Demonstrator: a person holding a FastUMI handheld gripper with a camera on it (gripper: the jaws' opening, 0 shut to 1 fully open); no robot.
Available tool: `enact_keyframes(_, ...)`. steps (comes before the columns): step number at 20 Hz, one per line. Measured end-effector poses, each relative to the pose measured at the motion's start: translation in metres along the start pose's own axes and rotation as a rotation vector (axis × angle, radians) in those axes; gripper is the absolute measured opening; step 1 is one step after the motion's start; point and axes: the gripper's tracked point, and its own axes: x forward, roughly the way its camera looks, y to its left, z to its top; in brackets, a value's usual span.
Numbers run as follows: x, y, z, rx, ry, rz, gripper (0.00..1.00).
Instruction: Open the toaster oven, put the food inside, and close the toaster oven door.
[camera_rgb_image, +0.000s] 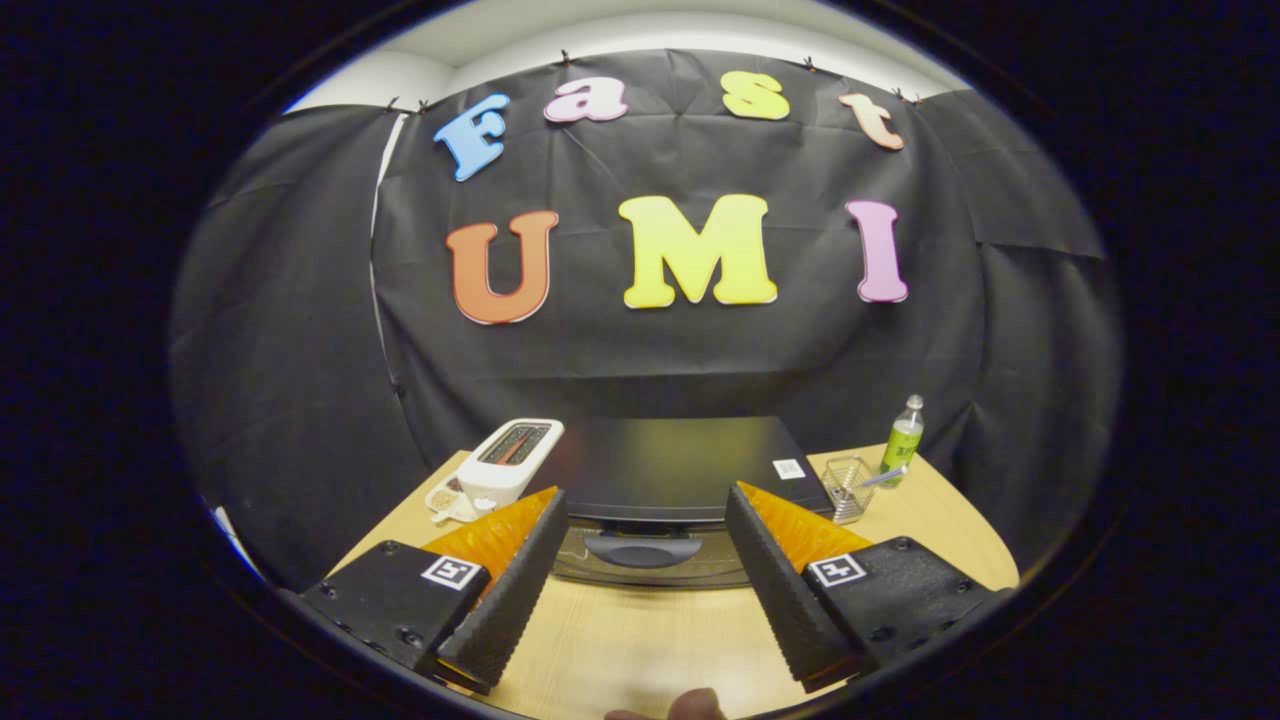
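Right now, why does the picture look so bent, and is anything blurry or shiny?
Gripper view: fisheye bends the table edge and wall; the open tongs and toaster oven look sharp; soft sheen lies on the oven's dark top; something blurs near the tongs.

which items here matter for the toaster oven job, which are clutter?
Job:
toaster oven, door shut, handle just ahead of the open gripper

Clutter:
white pop-up toaster
small dish beside it
wire basket
green bottle

Food: cannot tell.
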Motion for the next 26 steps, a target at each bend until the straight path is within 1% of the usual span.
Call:
enact_keyframes(4, 0.049, -0.005, -0.032, 0.012, 0.063, -0.007, 1.0)
enact_keyframes(7, 0.078, -0.01, -0.048, 0.015, 0.097, -0.038, 1.0)
enact_keyframes(12, 0.106, -0.011, -0.073, 0.014, 0.168, -0.056, 1.0)
enact_keyframes(13, 0.103, -0.01, -0.069, 0.007, 0.145, -0.062, 1.0)
enact_keyframes(14, 0.104, -0.009, -0.073, -0.008, 0.161, -0.067, 1.0)
enact_keyframes(17, 0.105, -0.009, -0.074, -0.036, 0.146, -0.071, 1.0)
enact_keyframes(20, 0.094, -0.008, -0.081, -0.041, 0.149, -0.073, 1.0)
enact_keyframes(23, 0.078, -0.008, -0.103, -0.027, 0.191, -0.072, 1.0)
enact_keyframes(26, 0.052, -0.006, -0.121, -0.047, 0.208, -0.081, 1.0)
